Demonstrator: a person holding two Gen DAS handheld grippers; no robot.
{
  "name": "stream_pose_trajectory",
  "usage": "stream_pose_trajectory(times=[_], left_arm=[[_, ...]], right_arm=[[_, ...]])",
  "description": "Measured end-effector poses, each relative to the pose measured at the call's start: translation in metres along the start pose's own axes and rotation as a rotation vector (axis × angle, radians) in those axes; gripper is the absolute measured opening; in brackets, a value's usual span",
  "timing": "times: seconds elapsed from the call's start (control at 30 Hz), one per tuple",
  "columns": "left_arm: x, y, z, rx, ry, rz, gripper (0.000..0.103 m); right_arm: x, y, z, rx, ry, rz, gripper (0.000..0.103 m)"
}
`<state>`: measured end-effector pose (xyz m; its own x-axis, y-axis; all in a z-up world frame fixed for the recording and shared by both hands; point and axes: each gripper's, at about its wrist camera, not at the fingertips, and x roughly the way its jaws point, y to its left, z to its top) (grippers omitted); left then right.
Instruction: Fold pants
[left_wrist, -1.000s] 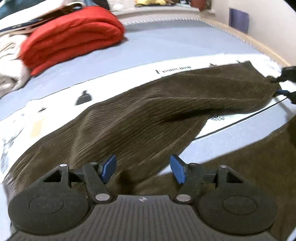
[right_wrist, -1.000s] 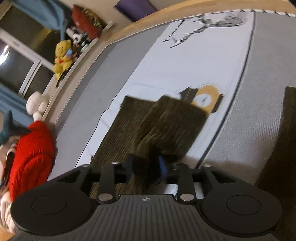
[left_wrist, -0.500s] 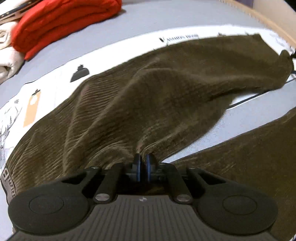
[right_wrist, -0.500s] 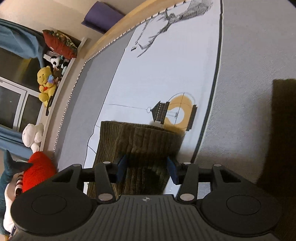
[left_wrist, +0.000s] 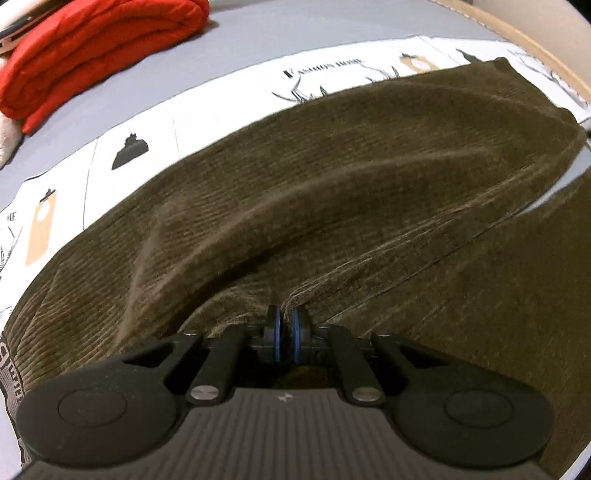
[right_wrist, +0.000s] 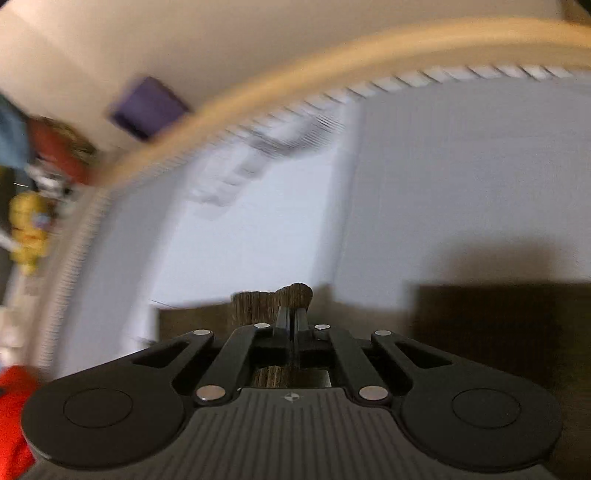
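Observation:
Dark olive-brown corduroy pants (left_wrist: 332, 192) lie spread across the bed. One leg runs from lower left to upper right and partly overlaps the other leg (left_wrist: 498, 295) at the right. My left gripper (left_wrist: 286, 325) is shut on a pinch of the pants fabric near the crotch. In the blurred right wrist view my right gripper (right_wrist: 293, 317) is shut on the leg's end (right_wrist: 273, 301), which sticks up between the fingers. The second leg shows as a dark patch (right_wrist: 491, 325) to the right.
The bed has a grey cover (left_wrist: 258, 37) with a white printed sheet (left_wrist: 155, 133). Folded red cloth (left_wrist: 92, 48) lies at the far left. A wooden bed edge (right_wrist: 295, 85), a wall, a purple item (right_wrist: 147, 107) and toys (right_wrist: 29, 229) lie beyond.
My left gripper closed on the pants and pulled the fabric up. My right gripper closed on the leg's end and swung upward quickly, blurring its view.

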<state>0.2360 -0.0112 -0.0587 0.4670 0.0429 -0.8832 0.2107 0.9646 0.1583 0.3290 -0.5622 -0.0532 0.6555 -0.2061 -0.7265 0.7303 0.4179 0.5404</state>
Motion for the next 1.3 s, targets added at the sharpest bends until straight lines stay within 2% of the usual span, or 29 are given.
stream_pose_trajectory(times=[0.07, 0.13, 0.2, 0.27, 0.3, 0.33, 0.37, 0.4, 0.43, 0.5, 0.57, 0.67, 0.7, 0.77, 0.9, 1.03, 1.1, 1.2, 1.27, 1.3], left_arm=[[-0.001, 0.005, 0.001, -0.013, 0.012, -0.025, 0.008], [-0.006, 0.012, 0.001, -0.031, 0.018, -0.084, 0.014], [-0.020, 0.017, -0.003, -0.051, -0.038, -0.124, 0.017], [-0.032, 0.028, -0.010, -0.110, -0.108, -0.136, 0.017], [-0.033, 0.038, -0.015, -0.173, -0.124, -0.139, 0.017], [-0.029, 0.045, -0.020, -0.220, -0.108, -0.133, 0.012], [-0.017, 0.049, -0.027, -0.249, -0.048, -0.109, 0.008], [-0.006, 0.050, -0.034, -0.246, 0.010, -0.103, 0.002], [-0.005, 0.049, -0.039, -0.241, 0.010, -0.119, 0.002], [-0.016, 0.045, -0.040, -0.222, -0.011, -0.095, 0.002], [-0.036, 0.046, -0.045, -0.236, -0.073, -0.099, 0.004], [-0.066, 0.065, -0.062, -0.272, -0.152, -0.087, 0.012], [-0.075, 0.076, -0.072, -0.290, -0.169, -0.068, 0.013], [-0.087, 0.104, -0.087, -0.339, -0.192, -0.027, 0.021], [-0.097, 0.184, -0.122, -0.512, -0.200, 0.108, 0.045], [-0.082, 0.241, -0.152, -0.683, -0.139, 0.157, 0.074], [-0.068, 0.253, -0.163, -0.738, -0.117, 0.143, 0.075], [-0.049, 0.256, -0.179, -0.809, -0.103, 0.058, 0.075], [-0.043, 0.250, -0.177, -0.783, -0.076, 0.067, 0.076], [-0.043, 0.246, -0.175, -0.751, -0.075, 0.086, 0.072]], right_arm=[[0.011, -0.017, -0.004, 0.008, 0.042, -0.083, 0.000], [0.009, -0.017, -0.003, -0.052, -0.007, -0.125, 0.000], [0.001, -0.012, 0.001, -0.106, -0.056, -0.162, 0.004], [-0.010, -0.009, 0.004, -0.116, -0.090, -0.112, 0.004], [-0.014, -0.006, 0.005, -0.135, -0.096, -0.085, 0.004], [-0.017, 0.000, 0.003, -0.157, -0.096, -0.046, 0.004], [-0.021, 0.004, 0.002, -0.175, -0.093, -0.007, 0.005], [-0.025, 0.009, 0.000, -0.190, -0.087, 0.027, 0.010], [-0.031, 0.014, 0.000, -0.202, -0.083, 0.053, 0.012], [-0.044, 0.025, -0.006, -0.229, -0.073, 0.111, 0.019], [-0.061, 0.040, -0.012, -0.263, -0.060, 0.167, 0.029], [-0.101, 0.060, -0.023, -0.323, -0.060, 0.275, 0.038], [-0.115, 0.067, -0.030, -0.363, -0.063, 0.308, 0.040], [-0.144, 0.079, -0.045, -0.453, -0.050, 0.363, 0.041], [-0.206, 0.086, -0.073, -0.630, 0.036, 0.495, 0.046], [-0.259, 0.071, -0.091, -0.789, 0.025, 0.582, 0.050], [-0.274, 0.056, -0.101, -0.841, 0.008, 0.579, 0.050], [-0.277, 0.030, -0.116, -0.842, 0.004, 0.543, 0.050], [-0.270, 0.025, -0.119, -0.799, 0.052, 0.482, 0.050], [-0.271, 0.022, -0.116, -0.757, 0.037, 0.487, 0.050]])
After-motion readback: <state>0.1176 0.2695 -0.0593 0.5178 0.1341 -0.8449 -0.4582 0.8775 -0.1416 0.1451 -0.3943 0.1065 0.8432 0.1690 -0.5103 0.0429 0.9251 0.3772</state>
